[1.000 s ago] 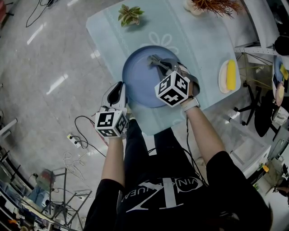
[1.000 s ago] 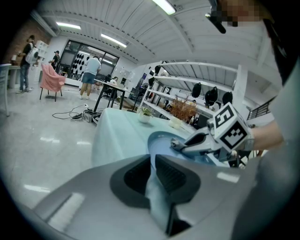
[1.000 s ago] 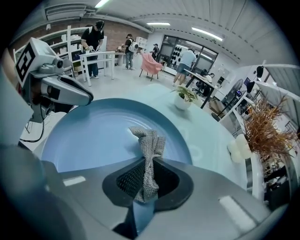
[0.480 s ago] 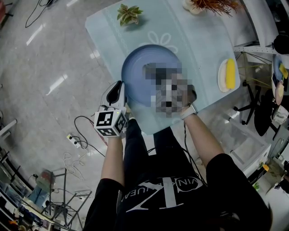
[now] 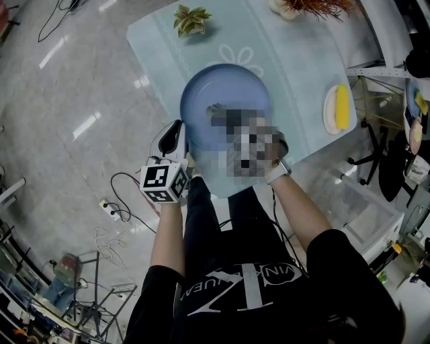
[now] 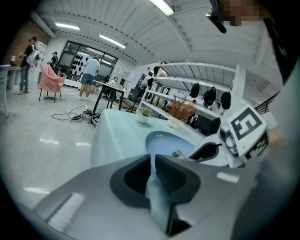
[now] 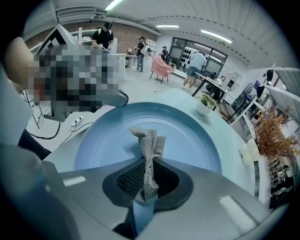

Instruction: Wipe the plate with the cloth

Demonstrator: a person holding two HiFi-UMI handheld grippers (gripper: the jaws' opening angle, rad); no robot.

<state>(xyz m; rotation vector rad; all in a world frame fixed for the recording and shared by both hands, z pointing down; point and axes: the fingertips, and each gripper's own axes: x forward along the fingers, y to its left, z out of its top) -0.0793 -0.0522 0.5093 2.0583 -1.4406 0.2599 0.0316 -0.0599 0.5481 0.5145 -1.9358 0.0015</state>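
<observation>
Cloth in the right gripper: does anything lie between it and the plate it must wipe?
Nothing visible does. The cloth, pinched in the right gripper, hangs over bare plate. The left gripper clamps the plate's rim at its edge.

Clutter sitting on table [image 5: 295, 80] and floor [image 5: 60, 101]
A potted plant [image 5: 191, 20] and a dried sprig [image 5: 316, 7] are standing at the table's far side, a yellow item [image 5: 342, 109] is lying on a small dish [image 5: 328, 111], cables [image 5: 126, 199] are trailing over the floor.

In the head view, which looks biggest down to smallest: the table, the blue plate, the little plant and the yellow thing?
1. table
2. blue plate
3. little plant and yellow thing: these look about alike, so I won't rank them.
</observation>
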